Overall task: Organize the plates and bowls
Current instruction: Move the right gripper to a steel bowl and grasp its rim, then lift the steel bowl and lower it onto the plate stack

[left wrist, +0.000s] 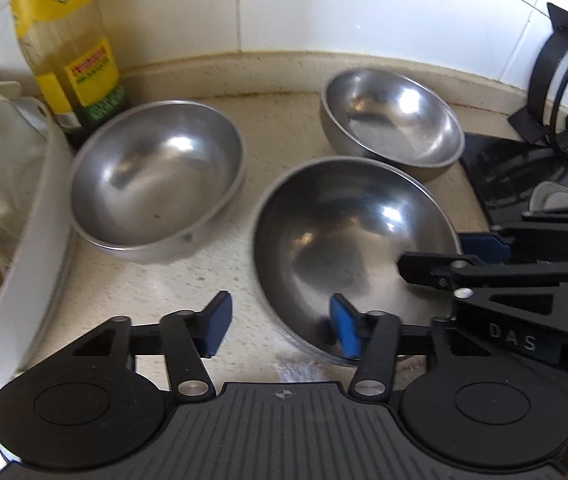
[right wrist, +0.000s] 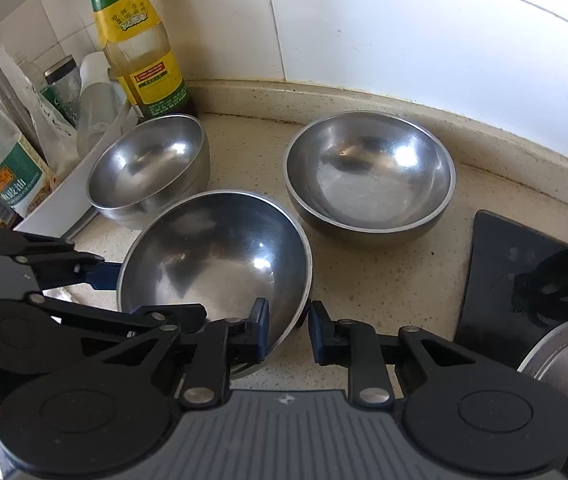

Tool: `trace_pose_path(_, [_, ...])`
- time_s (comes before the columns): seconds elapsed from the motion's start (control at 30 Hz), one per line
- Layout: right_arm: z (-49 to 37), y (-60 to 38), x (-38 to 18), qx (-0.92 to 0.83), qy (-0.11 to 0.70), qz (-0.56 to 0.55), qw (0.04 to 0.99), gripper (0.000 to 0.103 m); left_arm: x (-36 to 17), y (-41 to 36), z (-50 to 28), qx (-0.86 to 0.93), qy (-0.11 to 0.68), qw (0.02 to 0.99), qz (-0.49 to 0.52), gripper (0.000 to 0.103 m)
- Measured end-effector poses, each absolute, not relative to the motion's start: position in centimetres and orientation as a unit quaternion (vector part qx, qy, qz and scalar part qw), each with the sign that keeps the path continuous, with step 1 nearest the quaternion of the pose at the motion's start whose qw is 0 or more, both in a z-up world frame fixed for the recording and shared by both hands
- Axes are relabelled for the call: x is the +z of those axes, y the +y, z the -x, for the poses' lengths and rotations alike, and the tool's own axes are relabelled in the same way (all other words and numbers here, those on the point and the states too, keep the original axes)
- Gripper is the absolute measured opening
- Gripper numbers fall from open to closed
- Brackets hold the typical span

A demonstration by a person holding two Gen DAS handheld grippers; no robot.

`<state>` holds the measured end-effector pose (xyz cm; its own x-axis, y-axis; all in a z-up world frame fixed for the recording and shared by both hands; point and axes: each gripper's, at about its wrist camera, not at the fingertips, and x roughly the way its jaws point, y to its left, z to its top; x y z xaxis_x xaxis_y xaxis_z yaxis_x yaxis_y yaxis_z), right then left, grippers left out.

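- Three steel bowls sit on the speckled beige worktop, all upright, none nested yet; I judge the gathering step is only beginning.
- The near bowl (right wrist: 214, 268) lies straight ahead of both tools. The right tool (right wrist: 289, 330) straddles its rim, one blue pad inside the wall and one outside, with a gap showing, so it is spread and not yet pinching.
- The left tool (left wrist: 280, 326) is spread wider; its right pad hangs over the same bowl's near rim, its left pad over bare worktop (left wrist: 144, 280). Whether either pad touches metal I cannot tell.
- The deeper bowl (right wrist: 150, 166) stands ahead and left of the right tool, just beside a white tray (right wrist: 84, 184) and close to an oil bottle (right wrist: 140, 48).
- The wide bowl (right wrist: 370, 172) stands ahead and slightly right, near the tiled wall.
- Next move, as I judge it: press the right tool together on the rim, lift, and set this bowl inside another, probably the wide one.
- The bowls are thin, smooth and round-bottomed with brushed, glossy interiors; a rim grip may slip or let the bowl swing.
- A flat black mat (right wrist: 504, 280) lies to the right of the right tool.
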<state>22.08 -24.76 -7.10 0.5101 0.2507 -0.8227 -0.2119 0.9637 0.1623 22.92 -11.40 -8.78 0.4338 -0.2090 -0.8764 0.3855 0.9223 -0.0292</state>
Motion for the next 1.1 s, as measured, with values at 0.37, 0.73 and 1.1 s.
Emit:
trace_pose_path(0.37, [-21.1, -24.2, -7.0, 0.13, 0.463, 0.011, 0.877, 0.022, -8.8, -12.2, -22.4, -0.188, 0.482, 0.847, -0.119, 0.049])
trace_pose_path(0.73, [-19.7, -23.9, -5.3, 0.13, 0.437, 0.016, 0.89, 0.022, -7.1, -12.0, -20.9, -0.178, 0.454, 0.865, -0.12, 0.05])
trace_pose_path(1.1, [-17.5, -23.4, -2.8, 0.13, 0.41, 0.026, 0.902, 0.022, -4.9, -11.6, -18.8, -0.174, 0.422, 0.881, -0.123, 0.05])
